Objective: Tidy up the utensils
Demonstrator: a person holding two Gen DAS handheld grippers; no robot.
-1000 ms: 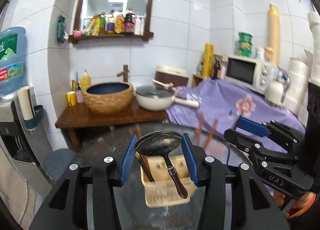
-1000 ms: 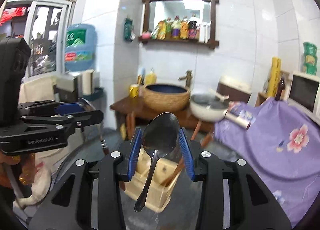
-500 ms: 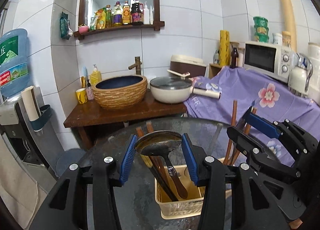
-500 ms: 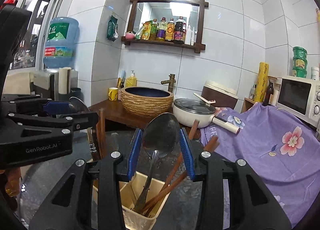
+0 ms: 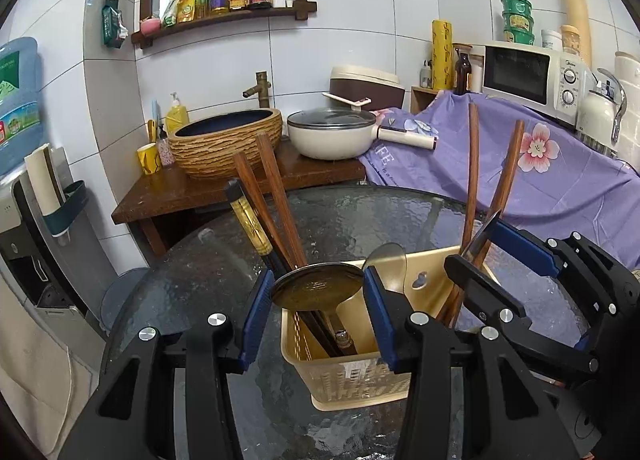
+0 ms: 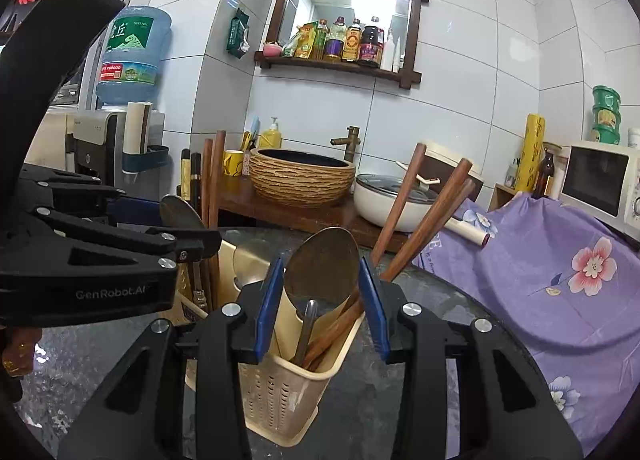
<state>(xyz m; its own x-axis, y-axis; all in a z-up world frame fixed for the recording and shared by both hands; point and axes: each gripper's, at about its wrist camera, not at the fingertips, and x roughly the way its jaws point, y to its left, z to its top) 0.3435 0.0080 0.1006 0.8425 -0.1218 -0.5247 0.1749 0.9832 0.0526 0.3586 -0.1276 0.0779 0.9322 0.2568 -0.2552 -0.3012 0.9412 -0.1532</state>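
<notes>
A beige utensil basket (image 5: 352, 376) stands on the dark glass table (image 5: 344, 216); it also shows in the right wrist view (image 6: 276, 392). My left gripper (image 5: 316, 296) is shut on a dark-handled spoon (image 5: 316, 286), its handle down in the basket's left compartment beside brown chopsticks (image 5: 276, 196). My right gripper (image 6: 322, 280) is shut on a metal spoon (image 6: 322, 264), handle down in the right compartment with more chopsticks (image 6: 424, 212). A third spoon (image 5: 386, 256) stands in the middle. Each gripper shows in the other's view: the right one (image 5: 520, 272), the left one (image 6: 100, 244).
Behind the table, a wooden stand holds a woven basin (image 5: 228, 142) and a white lidded pan (image 5: 332, 134). A purple flowered cloth (image 5: 540, 172) covers the counter at right, with a microwave (image 5: 532, 76). A water dispenser (image 6: 116, 128) stands at left.
Both grippers have come down over the basket with their spoons. The spoon handles now reach deep into the compartments. The basket looks closer and larger.
</notes>
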